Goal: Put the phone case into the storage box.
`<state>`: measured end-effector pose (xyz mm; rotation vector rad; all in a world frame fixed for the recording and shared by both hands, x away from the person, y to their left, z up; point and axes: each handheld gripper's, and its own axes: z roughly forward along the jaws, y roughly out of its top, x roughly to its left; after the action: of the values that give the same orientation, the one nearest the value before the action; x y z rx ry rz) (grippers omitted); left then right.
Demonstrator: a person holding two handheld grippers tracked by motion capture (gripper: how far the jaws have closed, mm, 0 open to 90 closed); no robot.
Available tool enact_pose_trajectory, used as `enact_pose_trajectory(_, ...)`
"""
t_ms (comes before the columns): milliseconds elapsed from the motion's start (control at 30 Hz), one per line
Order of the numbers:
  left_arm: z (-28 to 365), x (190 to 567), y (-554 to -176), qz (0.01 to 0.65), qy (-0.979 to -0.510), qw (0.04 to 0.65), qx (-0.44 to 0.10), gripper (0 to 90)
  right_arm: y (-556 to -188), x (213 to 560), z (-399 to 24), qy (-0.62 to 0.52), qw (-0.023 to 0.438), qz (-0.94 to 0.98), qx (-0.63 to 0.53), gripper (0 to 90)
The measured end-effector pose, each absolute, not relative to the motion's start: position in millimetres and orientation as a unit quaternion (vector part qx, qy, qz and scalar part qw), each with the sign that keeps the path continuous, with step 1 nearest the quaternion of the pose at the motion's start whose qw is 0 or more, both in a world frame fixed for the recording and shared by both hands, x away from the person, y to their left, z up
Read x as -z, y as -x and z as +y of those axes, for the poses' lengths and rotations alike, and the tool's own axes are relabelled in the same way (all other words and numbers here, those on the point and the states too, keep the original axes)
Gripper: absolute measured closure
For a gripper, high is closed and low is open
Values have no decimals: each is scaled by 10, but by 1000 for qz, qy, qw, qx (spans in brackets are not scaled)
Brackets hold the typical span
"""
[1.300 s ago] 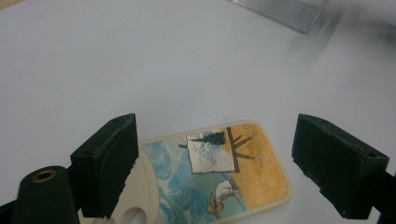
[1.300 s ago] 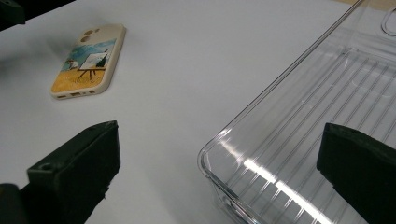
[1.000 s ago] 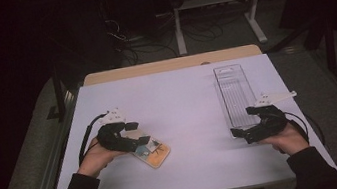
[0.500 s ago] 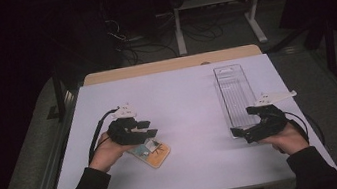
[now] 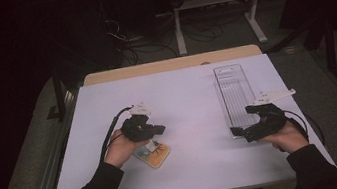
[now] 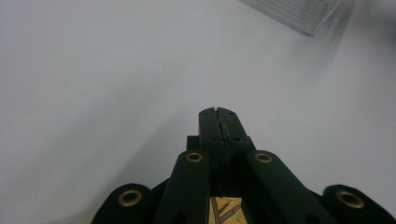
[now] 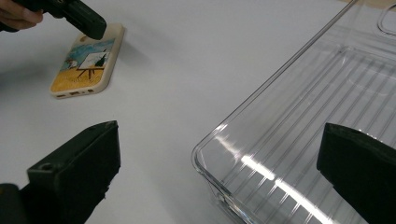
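Your left gripper hovers over the phone case on the desk, fingers closed and empty; open them to grasp. Your right gripper, fingers spread, waits at the clear tray.

Tray: clear glossy ribbed plastic. Table cover: matt white, smooth. Phone case: printed, probably soft plastic. Jaws: matt black, brass-coloured rivets. Table edge: wood.

Bare table lies open between phone case and clear tray.
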<state>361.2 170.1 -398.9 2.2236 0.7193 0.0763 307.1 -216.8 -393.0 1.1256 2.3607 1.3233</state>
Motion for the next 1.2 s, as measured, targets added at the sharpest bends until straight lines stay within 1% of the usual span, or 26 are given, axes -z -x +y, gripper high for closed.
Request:
enact_pose_trajectory(33, 1695, 3996, -3625, 273, -881, 384, -30, 894, -3071, 3930, -2168, -382, 105, 801, -449, 0)
enact_pose_trajectory(200, 1606, 4048, -3618, 270, -889, 370, -19, 896, -3115, 3925, -2138, -379, 103, 803, -447, 0)
enact_pose_trajectory(367, 1540, 4097, -3619, 263, -896, 358, -21, 895, -3118, 3942, -2117, -375, 104, 808, -443, 0)
enact_pose_trajectory(400, 1533, 4106, -3625, 251, -905, 344, -20, 895, -3121, 3944, -2115, -375, 103, 808, -442, 0)
enact_pose_trajectory(500, 1511, 4123, -3608, 257, -904, 340, -21, 895, -3129, 3950, -2113, -374, 104, 807, -444, 0)
enact_pose_trajectory(533, 1489, 4146, -3594, 269, -897, 351, -20, 895, -3131, 3952, -2111, -376, 104, 807, -444, 0)
enact_pose_trajectory(733, 1483, 4195, -3565, 260, -907, 331, -16, 896, -3129, 3959, -2103, -376, 106, 808, -442, 0)
enact_pose_trajectory(900, 1489, 4203, -3521, 264, -904, 335, -12, 896, -3109, 3939, -2125, -380, 105, 803, -447, 0)
enact_pose_trajectory(1000, 1496, 4216, -3519, 258, -910, 325, -14, 896, -3107, 3942, -2124, -383, 105, 803, -444, 0)
enact_pose_trajectory(1033, 1484, 4233, -3506, 268, -904, 332, -13, 896, -3106, 3942, -2122, -383, 105, 803, -444, 0)
enact_pose_trajectory(1167, 1485, 4250, -3504, 261, -911, 319, -14, 896, -3105, 3943, -2120, -382, 106, 804, -443, 0)
enact_pose_trajectory(1200, 1473, 4265, -3494, 267, -907, 325, -14, 896, -3105, 3943, -2120, -382, 106, 804, -443, 0)
